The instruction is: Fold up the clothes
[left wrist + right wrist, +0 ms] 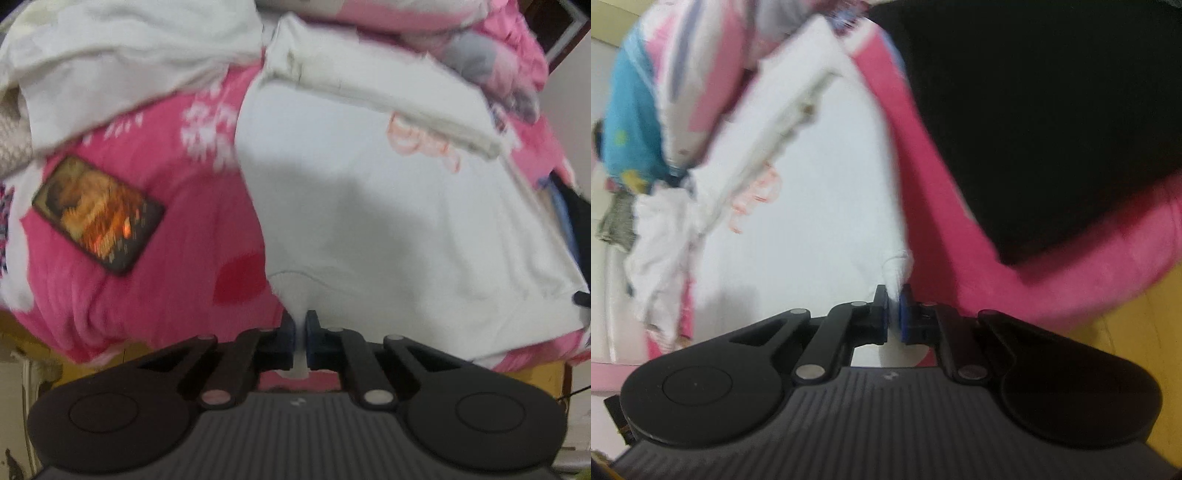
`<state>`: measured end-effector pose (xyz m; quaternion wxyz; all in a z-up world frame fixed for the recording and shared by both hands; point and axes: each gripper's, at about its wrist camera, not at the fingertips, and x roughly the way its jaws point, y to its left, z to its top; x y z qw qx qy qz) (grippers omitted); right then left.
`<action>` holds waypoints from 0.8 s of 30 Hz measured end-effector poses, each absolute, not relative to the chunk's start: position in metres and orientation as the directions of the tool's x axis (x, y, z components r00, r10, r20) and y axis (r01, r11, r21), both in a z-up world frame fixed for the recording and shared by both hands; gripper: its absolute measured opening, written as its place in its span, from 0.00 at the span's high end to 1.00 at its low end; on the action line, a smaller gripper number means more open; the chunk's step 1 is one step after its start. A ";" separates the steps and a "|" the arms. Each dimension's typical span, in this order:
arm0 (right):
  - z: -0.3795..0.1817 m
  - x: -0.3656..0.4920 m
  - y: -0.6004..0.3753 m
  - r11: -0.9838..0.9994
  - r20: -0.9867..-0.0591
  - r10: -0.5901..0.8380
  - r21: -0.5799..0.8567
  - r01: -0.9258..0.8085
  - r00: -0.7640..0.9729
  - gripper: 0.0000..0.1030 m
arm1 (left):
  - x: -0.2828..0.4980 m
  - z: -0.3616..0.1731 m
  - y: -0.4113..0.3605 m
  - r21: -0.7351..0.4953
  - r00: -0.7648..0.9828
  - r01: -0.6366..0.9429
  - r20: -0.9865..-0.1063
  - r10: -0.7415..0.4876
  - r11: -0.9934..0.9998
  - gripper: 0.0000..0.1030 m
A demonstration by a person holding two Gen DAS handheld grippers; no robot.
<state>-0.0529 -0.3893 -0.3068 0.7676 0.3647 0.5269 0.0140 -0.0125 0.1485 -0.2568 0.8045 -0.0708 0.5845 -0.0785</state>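
Note:
A white garment [399, 221] with pink lettering lies spread on a pink blanket [155, 229]. My left gripper [301, 332] is shut on the garment's near left corner, with white cloth pinched between the blue pads. In the right wrist view the same white garment [812, 192] stretches away to the left. My right gripper [894, 306] is shut on its near right corner, cloth showing between the pads. A folded-over strip of the garment [369, 92] lies along its far edge.
A phone [98, 216] with a lit screen rests on the blanket to the left. More white clothes [122, 59] are heaped at the back left. A black cloth [1052, 122] lies to the right, and a blue and pink pile [639, 110] sits far left.

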 end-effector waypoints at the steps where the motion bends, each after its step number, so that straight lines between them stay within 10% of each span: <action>1: -0.300 -0.051 -0.390 0.724 -0.786 0.415 0.590 0.357 0.458 0.96 | -0.009 -0.251 0.148 -0.213 0.312 0.042 -0.925 -0.215 0.976 0.94; 24: -0.248 0.171 -0.418 0.524 -0.525 0.437 0.808 0.268 0.730 0.96 | 0.217 -0.222 0.177 -0.493 0.537 -0.028 -0.742 -0.402 0.870 0.94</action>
